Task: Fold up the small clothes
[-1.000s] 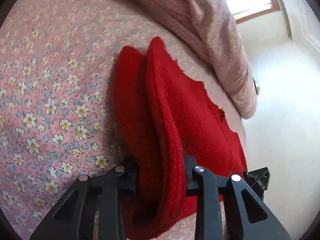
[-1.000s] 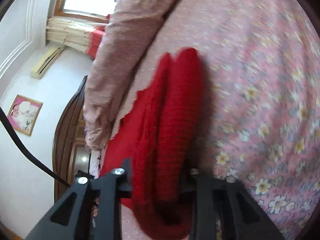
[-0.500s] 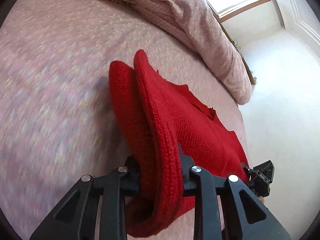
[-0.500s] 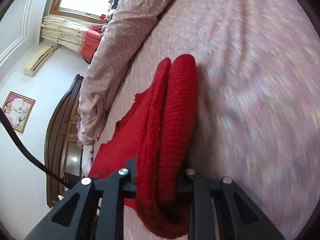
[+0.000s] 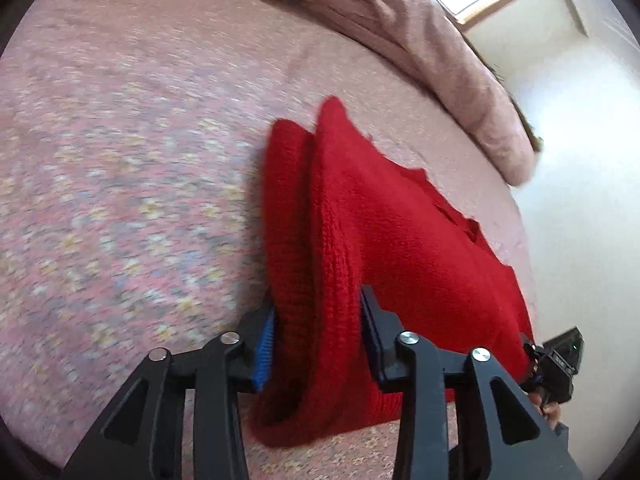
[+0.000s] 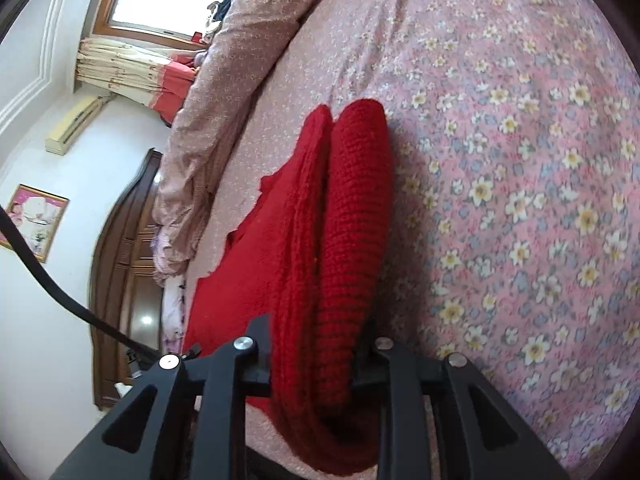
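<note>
Both tools reach forward low over the bed (image 6: 520,160), one on each side of a single red knitted garment (image 5: 380,240): the left gripper (image 5: 318,340) has its two fingers pressed against a doubled-over fold at one side, and the right gripper (image 6: 316,354) is clamped the same way on a thick rolled fold at the other. The garment stretches between them above the floral sheet, and one pink quilt (image 6: 224,92) lies bunched along the far edge of the bed.
</note>
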